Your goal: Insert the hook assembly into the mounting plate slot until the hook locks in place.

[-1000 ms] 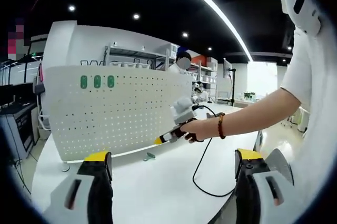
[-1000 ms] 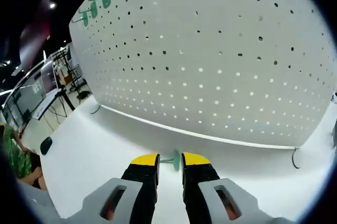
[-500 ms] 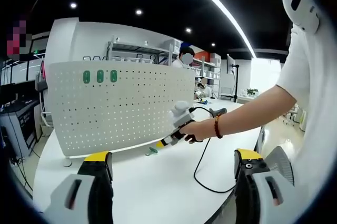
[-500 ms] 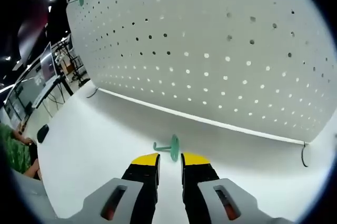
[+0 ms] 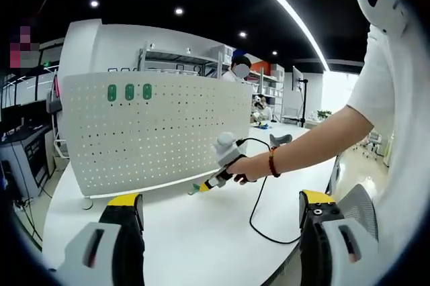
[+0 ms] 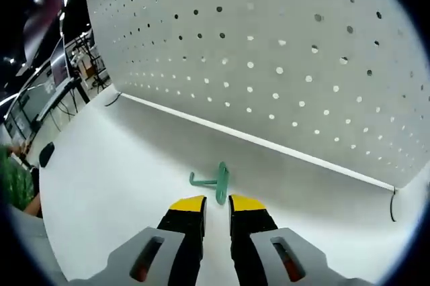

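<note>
Seemingly the work stands at its pick-up step. From the left gripper view, the left gripper (image 5: pixel 222 215) is held back from the counter (image 5: pixel 201 232) with its yellow-tipped jaws spread wide and nothing between them. Across the white counter stands the mounting plate (image 5: pixel 158 131), an upright white pegboard with rows of small holes and three green hooks (image 5: pixel 129 92) already seated near its upper left corner. A person's hand (image 5: pixel 245 167) reaches in from the right holding the right gripper (image 5: pixel 205 186), whose tip sits low by the foot of the plate, near the counter's middle; a black cable (image 5: pixel 259 215) trails back from it toward the near edge. From the right gripper view, the right gripper (image 6: pixel 216 207) points down at the counter with its jaws drawn close, only a narrow gap left, and they hold nothing. The hook assembly (image 6: pixel 213 182) lies on the counter just beyond the jaw tips, apart from them, in front of the plate's bottom edge. It is a small teal-green plastic piece: a flat round-ended backing tab standing on edge, with a thin peg running out sideways to a short upturned end. The next move, as a judgement, calls for opening the jaws enough to straddle the piece, closing on it, then lifting it toward a free hole.
</note>
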Available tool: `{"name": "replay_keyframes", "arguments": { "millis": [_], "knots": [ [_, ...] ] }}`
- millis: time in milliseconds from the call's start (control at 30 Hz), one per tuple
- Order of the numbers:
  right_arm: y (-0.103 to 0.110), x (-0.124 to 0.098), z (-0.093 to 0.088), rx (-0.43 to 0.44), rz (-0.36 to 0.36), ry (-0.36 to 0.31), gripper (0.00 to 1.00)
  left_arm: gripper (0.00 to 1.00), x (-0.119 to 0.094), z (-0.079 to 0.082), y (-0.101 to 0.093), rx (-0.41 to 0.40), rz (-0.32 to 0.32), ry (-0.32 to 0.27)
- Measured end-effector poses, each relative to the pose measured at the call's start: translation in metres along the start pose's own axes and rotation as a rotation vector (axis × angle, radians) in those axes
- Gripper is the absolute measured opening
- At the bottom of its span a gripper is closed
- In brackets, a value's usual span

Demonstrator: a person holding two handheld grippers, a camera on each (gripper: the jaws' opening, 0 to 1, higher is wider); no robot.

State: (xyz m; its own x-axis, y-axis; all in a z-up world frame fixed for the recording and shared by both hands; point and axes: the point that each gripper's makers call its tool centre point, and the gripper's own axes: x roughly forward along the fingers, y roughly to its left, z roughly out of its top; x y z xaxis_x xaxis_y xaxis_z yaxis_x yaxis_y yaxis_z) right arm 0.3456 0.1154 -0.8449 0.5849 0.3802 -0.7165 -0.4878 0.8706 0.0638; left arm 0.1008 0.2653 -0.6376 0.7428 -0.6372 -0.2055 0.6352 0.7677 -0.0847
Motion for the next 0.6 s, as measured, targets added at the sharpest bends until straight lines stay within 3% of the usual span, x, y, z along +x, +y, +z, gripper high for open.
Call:
{"name": "replay_keyframes", "arguments": {
  "millis": [600],
  "knots": [
    [-0.008,0.015,0.002,-0.009,-0.021,0.025,0.06,0.98,-0.007,-0.002,0.007,-0.016,0.033,0.005]
  ]
}}
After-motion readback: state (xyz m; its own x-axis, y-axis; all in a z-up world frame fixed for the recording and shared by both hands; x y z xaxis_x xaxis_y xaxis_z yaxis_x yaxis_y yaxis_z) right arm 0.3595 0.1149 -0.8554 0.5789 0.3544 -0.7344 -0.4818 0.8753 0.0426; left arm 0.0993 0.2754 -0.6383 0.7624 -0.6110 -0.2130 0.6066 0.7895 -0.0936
